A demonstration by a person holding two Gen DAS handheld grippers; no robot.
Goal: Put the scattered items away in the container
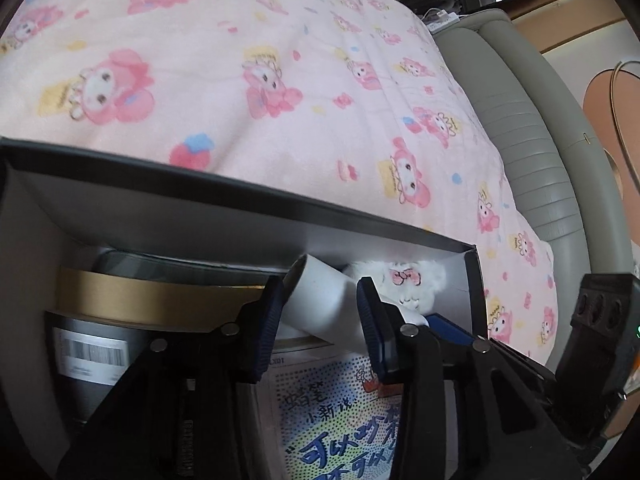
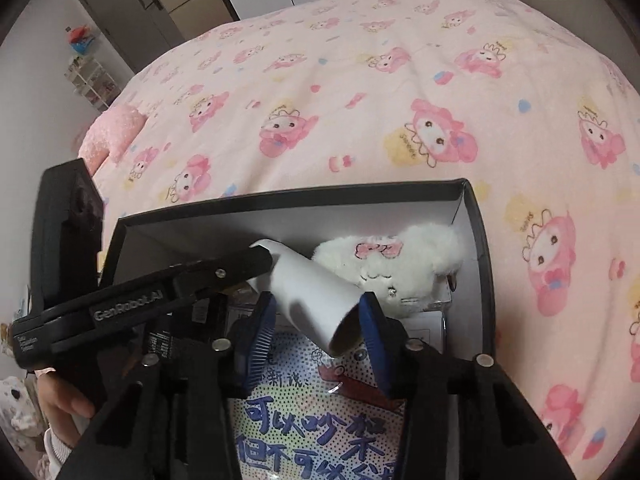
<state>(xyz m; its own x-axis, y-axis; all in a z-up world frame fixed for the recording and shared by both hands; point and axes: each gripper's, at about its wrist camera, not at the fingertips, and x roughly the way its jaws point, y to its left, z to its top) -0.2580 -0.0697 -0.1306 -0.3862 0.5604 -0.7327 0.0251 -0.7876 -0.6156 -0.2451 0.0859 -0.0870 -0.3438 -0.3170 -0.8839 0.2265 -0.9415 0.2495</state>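
Both tongs are on the same thing rn: a white cardboard tube [image 2: 316, 292], lying tilted inside the black box [image 2: 478, 240] that sits on the pink bed [image 2: 360, 80]. Left tongs [image 1: 320, 312] have their blue pads either side of the tube near one end and look clamped on it. Right tongs [image 2: 316, 320] bracket the open lower end — right pad looks to touch, left pad has a gap, so I can't tell if they're actually squeezing.

How I'd do this step: tube is already over the box interior, so lower it flat onto the printed packet [image 2: 312, 420] beside the white plush toy [image 2: 400, 264], not on top of it, then let go one side at a time so it doesn't roll. Easy on the squeeze, hollow tubes crush imo.

Also in the box: a roll of brown tape [image 1: 152, 300] and a grey item w/ a barcode label [image 1: 92, 354].

Readable text: "GenRobot.AI" on the left tongs' arm in the right wrist view — packet has Chinese chars, roughly "可以吵架", rest too cut off.
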